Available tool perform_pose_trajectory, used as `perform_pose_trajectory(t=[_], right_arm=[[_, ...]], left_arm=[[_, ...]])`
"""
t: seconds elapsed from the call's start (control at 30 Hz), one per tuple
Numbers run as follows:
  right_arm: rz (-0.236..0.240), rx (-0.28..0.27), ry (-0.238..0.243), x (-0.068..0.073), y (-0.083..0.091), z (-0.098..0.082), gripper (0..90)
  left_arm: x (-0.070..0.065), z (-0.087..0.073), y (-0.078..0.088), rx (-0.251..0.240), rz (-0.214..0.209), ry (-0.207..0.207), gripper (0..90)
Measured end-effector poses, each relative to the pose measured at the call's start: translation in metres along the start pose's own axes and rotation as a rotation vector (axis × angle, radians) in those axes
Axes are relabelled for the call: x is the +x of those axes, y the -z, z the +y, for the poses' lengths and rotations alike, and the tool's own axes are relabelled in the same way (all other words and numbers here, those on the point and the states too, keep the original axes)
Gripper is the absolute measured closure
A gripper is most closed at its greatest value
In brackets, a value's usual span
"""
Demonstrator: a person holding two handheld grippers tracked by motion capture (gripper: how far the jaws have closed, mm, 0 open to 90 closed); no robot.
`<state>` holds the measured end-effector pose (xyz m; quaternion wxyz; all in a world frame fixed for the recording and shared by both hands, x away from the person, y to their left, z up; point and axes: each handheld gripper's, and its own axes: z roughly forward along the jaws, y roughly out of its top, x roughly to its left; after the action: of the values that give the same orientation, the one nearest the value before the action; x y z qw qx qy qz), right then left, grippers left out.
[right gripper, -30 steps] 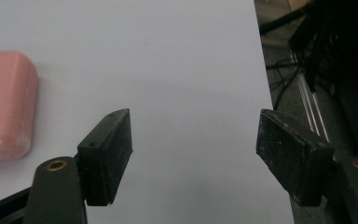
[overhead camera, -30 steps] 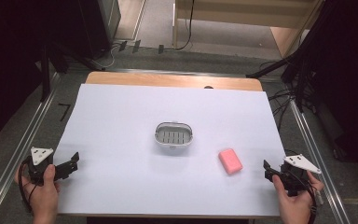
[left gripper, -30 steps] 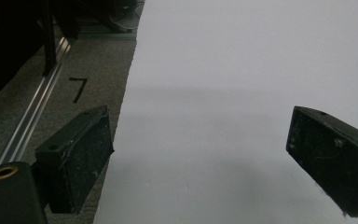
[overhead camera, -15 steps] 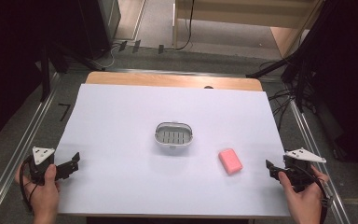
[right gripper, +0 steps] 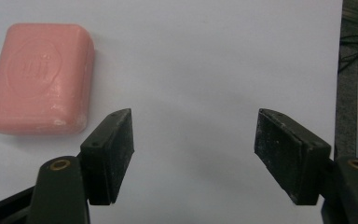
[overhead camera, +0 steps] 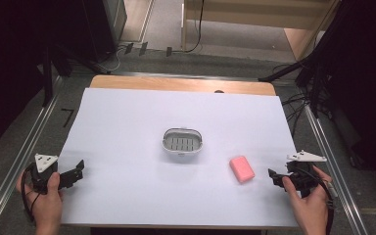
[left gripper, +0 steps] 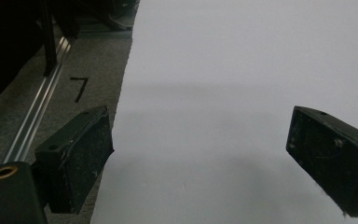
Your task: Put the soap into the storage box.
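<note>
Fingers (right gripper: pixel 112 154) of the right gripper (overhead camera: pixel 274 176) stood wide apart and held nothing; those of the left gripper (overhead camera: pixel 78 171) were likewise wide and empty. Soap (overhead camera: pixel 242 169) lay flat on the desk (overhead camera: pixel 127 122), just beside the right gripper and apart from it. Dish (overhead camera: pixel 182 145) sat empty at desk centre, well apart from both grippers. No grasp had been made; judged from this, pickup and placement of the soap remained.
</note>
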<state>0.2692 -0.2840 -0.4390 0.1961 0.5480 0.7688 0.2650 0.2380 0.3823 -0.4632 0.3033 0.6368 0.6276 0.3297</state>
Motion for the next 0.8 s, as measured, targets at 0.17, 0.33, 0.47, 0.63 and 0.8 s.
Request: perform_pose_trajectory(t=[0.17,0.33,0.47,0.63,0.8], right_arm=[[-0.008,0.048,-0.026,0.004,0.0,0.001,15.9],[0.061,0.078,-0.037,0.012,-0.005,0.002,9.8],[0.106,0.099,-0.027,0.019,-0.008,0.006,3.5],[0.134,0.115,-0.04,0.027,-0.01,0.009,3.5],[0.161,0.124,-0.025,0.04,-0.013,0.016,3.5]], left_arm=[[0.0,0.0,0.0,0.005,0.001,-0.002,7.6],[0.0,0.0,0.0,0.007,0.001,-0.004,7.5],[0.0,0.0,-0.001,0.006,0.002,-0.006,7.5],[-0.001,0.0,0.0,0.005,0.008,-0.006,7.5],[-0.001,0.0,-0.001,0.007,0.007,-0.007,7.5]])
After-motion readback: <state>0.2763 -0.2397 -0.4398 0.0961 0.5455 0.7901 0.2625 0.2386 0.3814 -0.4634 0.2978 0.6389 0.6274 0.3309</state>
